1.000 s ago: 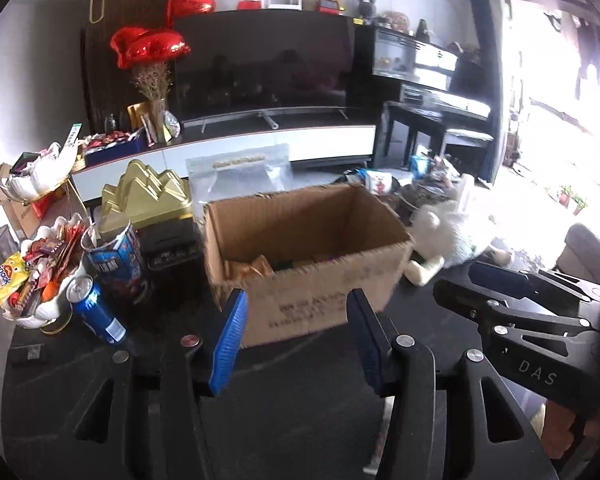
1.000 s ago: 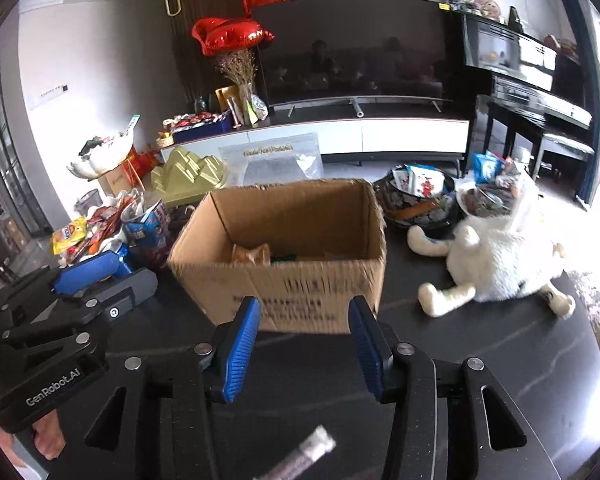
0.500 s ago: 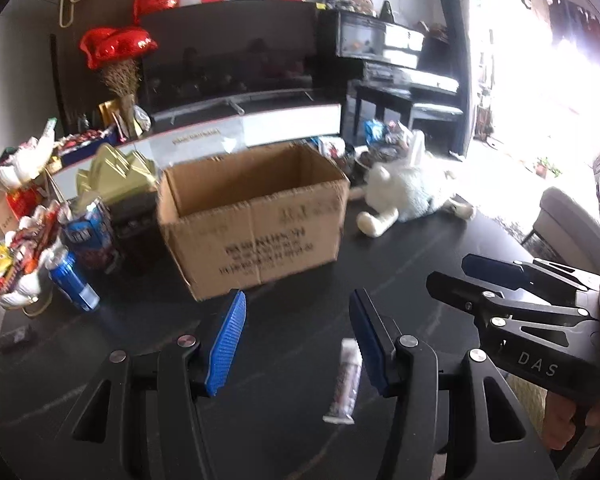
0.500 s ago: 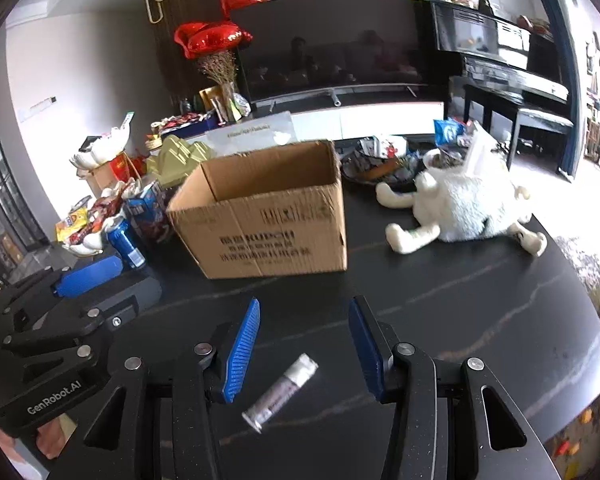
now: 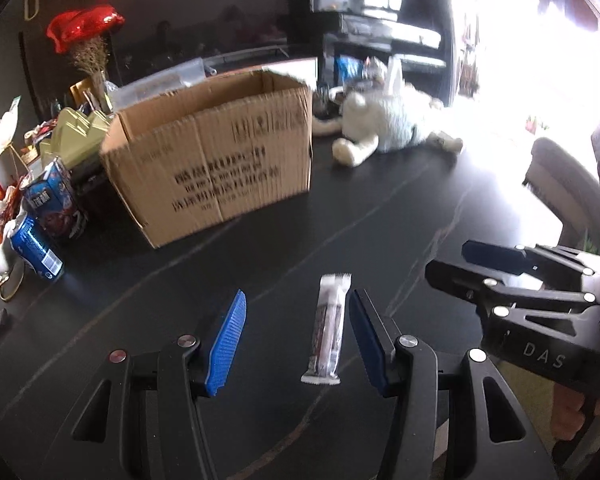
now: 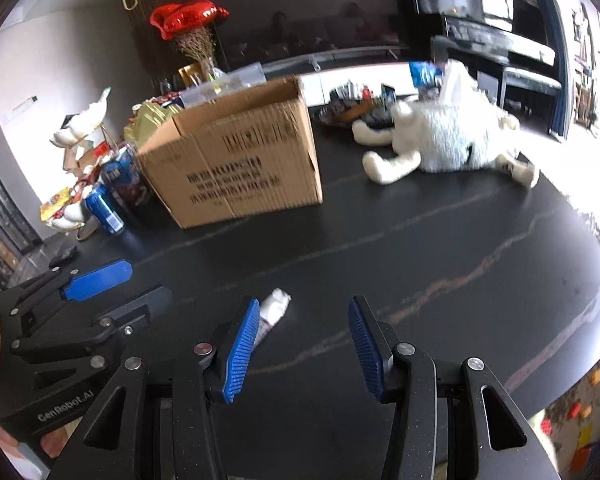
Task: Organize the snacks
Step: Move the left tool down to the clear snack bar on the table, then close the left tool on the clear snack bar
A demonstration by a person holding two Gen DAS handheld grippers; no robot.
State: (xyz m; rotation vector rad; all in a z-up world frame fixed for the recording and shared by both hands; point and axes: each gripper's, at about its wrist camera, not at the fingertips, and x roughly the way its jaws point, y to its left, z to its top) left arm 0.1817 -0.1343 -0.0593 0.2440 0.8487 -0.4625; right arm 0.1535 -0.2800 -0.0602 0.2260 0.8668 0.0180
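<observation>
Cardboard box (image 5: 216, 148) sits far-left w/ top open, contents hidden from me; blue can (image 5: 36, 249) just left of it. My left gripper (image 5: 296, 338) is spread wide over the snack bar (image 5: 328, 330) lying on the black table (image 5: 380, 220), bar nearer my right-side pad. My right gripper (image 6: 302, 350) is also agape, nothing in it, w/ bare tabletop running to the rounded right edge.

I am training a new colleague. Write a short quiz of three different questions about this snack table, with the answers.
1. True or false: the long snack bar in a clear wrapper lies flat on the black table between the open fingers of the left hand-held gripper.
2. Multiple choice: what lies to the right of the brown cardboard box? A) a white plush rabbit B) a blue drink can C) a glass jar
3. Fill in: the right hand-held gripper is ____ and holds nothing.

Key: 1 true; 2 A; 3 open
</observation>
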